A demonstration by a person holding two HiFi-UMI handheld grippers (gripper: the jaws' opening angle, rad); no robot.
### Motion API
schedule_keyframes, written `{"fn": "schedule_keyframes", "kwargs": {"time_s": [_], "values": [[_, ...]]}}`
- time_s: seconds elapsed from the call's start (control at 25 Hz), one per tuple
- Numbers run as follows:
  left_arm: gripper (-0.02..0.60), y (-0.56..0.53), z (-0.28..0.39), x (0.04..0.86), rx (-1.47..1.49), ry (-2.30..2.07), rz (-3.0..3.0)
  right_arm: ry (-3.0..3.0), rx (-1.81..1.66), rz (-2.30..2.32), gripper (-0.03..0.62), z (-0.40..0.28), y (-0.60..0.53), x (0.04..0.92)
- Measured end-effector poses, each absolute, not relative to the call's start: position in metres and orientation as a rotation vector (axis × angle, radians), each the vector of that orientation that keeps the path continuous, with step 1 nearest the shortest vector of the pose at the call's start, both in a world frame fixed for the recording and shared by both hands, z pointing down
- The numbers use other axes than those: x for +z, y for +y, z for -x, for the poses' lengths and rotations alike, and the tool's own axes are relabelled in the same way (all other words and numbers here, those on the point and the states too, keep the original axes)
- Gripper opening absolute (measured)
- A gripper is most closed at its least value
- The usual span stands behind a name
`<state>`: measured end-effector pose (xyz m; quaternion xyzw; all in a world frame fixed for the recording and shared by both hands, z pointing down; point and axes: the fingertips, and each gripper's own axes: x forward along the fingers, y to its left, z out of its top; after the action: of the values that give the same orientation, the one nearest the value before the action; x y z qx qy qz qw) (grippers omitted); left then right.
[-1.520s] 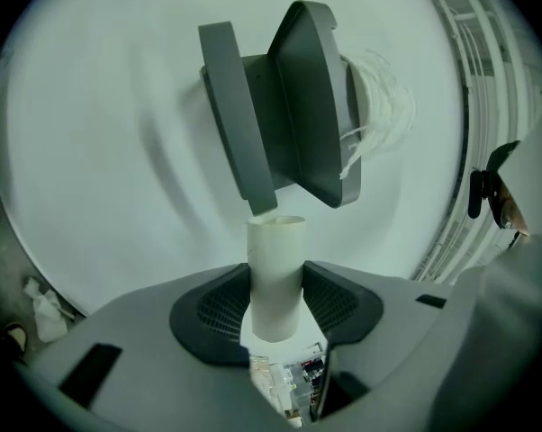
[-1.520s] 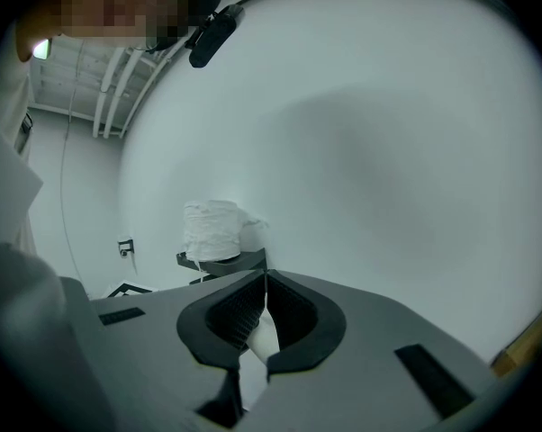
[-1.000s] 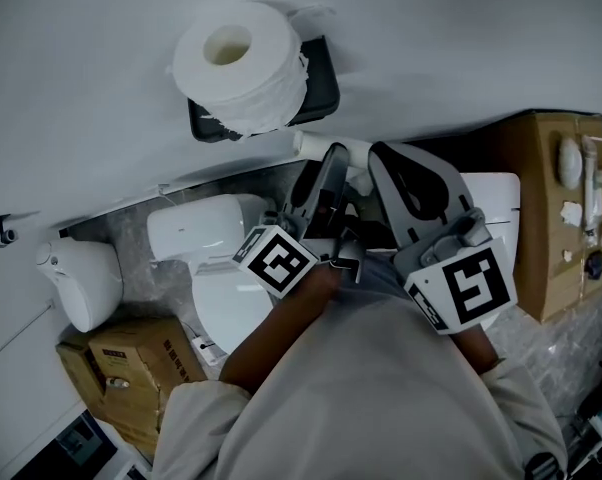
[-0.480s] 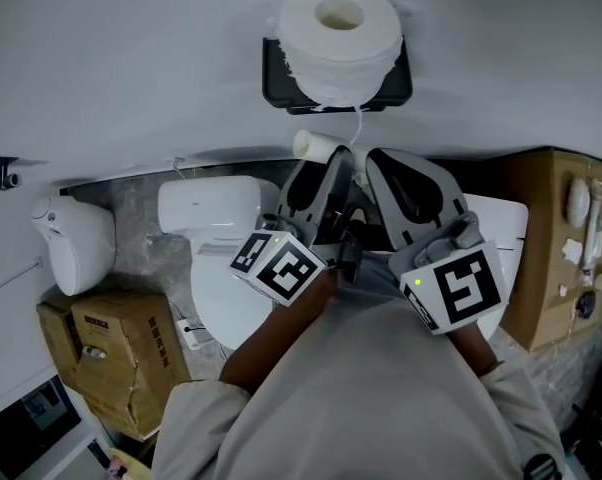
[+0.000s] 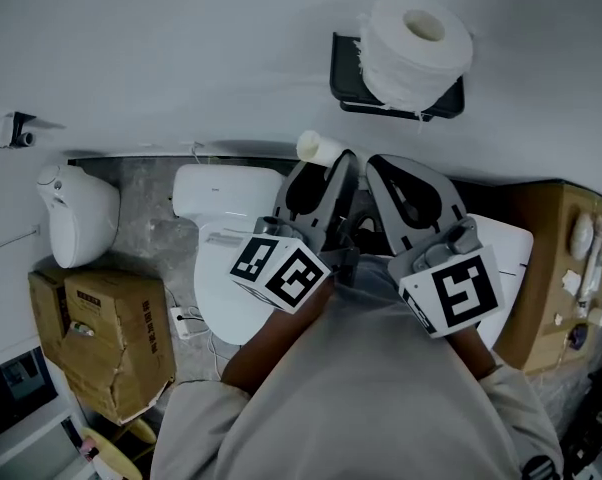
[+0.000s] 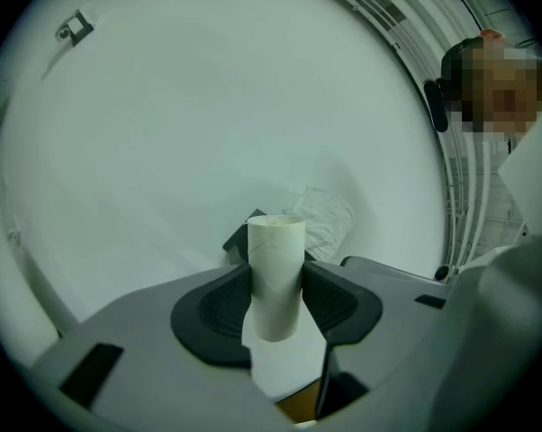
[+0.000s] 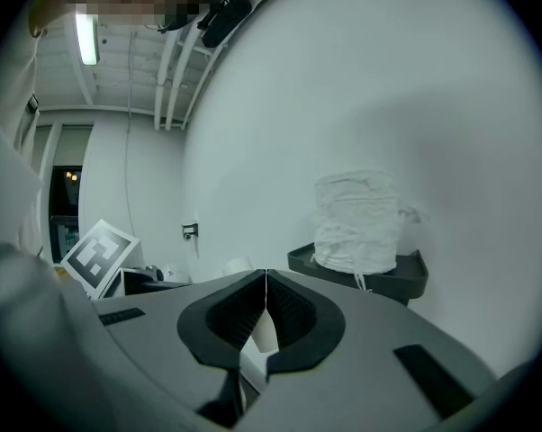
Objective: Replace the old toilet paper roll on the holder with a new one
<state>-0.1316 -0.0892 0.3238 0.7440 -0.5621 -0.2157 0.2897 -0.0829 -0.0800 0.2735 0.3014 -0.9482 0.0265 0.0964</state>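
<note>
Cardboard tube (image 6: 276, 250), clamped between jaws of our left gripper (image 6: 275, 282). Our right gripper (image 7: 266, 282) has jaws together, empty; a full roll (image 7: 356, 221) tops the holder (image 7: 406, 282).

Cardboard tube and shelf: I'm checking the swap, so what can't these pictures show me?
- Head view: the cardboard tube's gripped end, hidden by the left gripper.
- Left gripper view: the shelf, mostly behind the tube.
- All views: the shelf's middle, covered by the paper roll.

Matt cardboard tube (image 6: 275, 277), crinkled soft paper roll (image 5: 418, 53), glossy white toilet (image 5: 217, 280)
</note>
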Motion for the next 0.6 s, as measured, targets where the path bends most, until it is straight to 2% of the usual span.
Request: {"fn": "schedule_keyframes", "kwargs": {"time_s": [0.28,0.6], "values": [[0.179,-0.082,0.160,0.309,-0.593,-1.562,-1.998,-2.834,0.053,-0.831,0.017,0.111,-0.076,0.268],[0.172,-0.084,0.164,0.298,-0.607,-1.545,-2.029,-2.851,0.034,-0.844,0.018,0.117,-0.079,0.260]]}}
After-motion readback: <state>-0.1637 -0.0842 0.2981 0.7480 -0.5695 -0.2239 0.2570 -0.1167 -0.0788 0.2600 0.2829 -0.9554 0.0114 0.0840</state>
